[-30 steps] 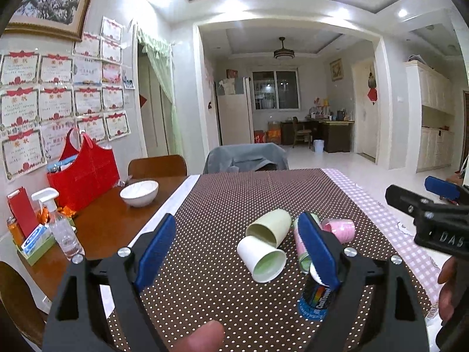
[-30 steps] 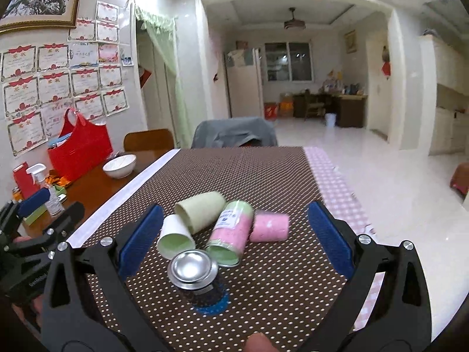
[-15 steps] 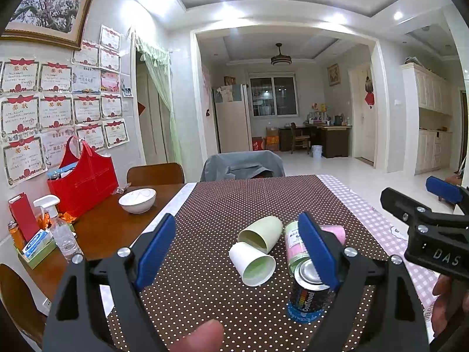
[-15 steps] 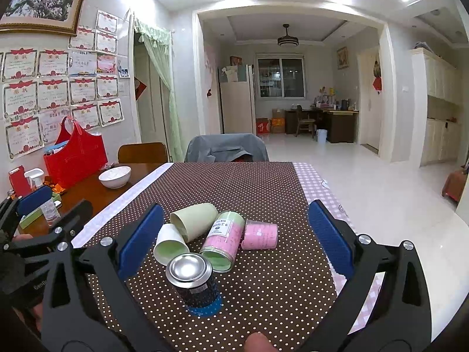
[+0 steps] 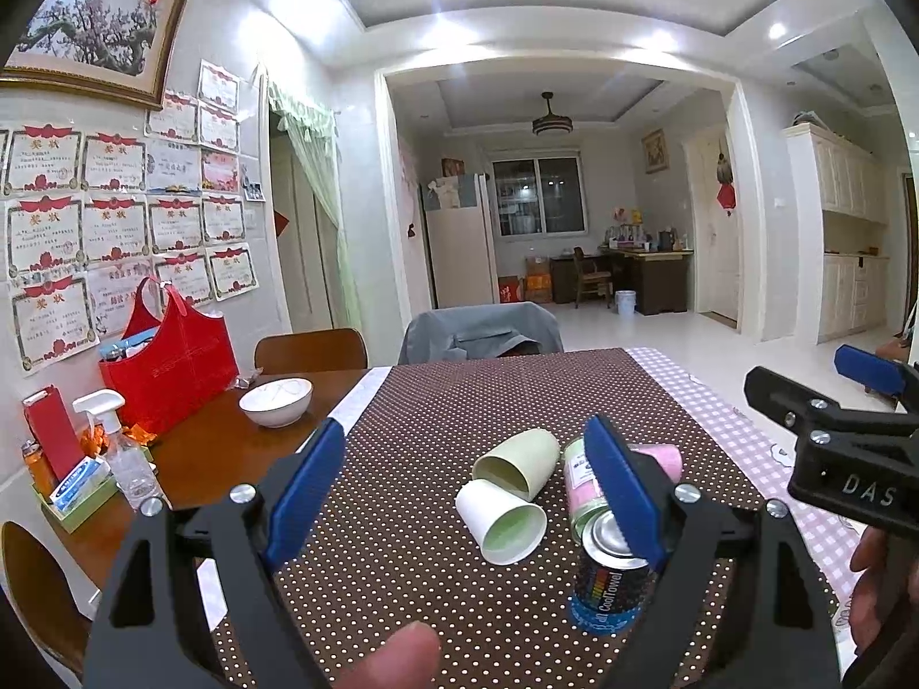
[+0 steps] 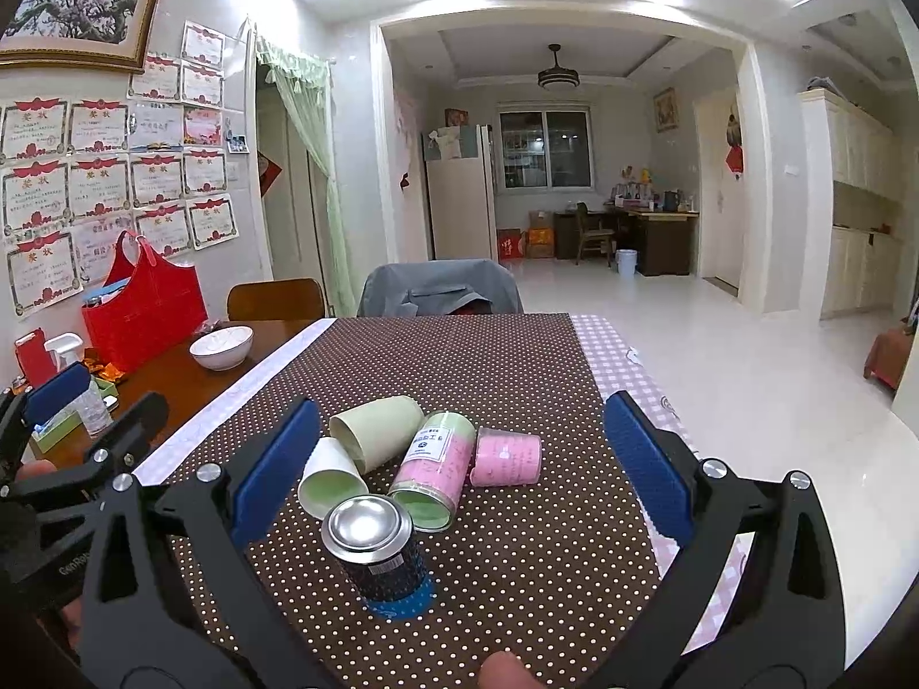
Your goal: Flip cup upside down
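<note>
I count on my dotted tablecloth (image 6: 517, 367): two pale green cups (image 6: 376, 430) (image 6: 330, 485) lying on their sides, one pink-and-green canister (image 6: 433, 468), one pink roll (image 6: 508, 459), one upright dark can (image 6: 376, 554). On bare wood: one white bowl (image 6: 221, 347), one red bag (image 6: 143, 310), one spray bottle (image 5: 120, 448).

Bright recessed ceiling lights (image 5: 459, 23) flare near twelve o'clock; both fisheye views stay sharp centrally, bending and darkening at corners.

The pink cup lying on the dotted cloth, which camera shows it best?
The right wrist view. There the pink cup lies on its side in the open, its whole flank visible beside the pink-and-green canister. In the left wrist view one of the left gripper's blue fingers covers most of it, leaving only a sliver.
</note>
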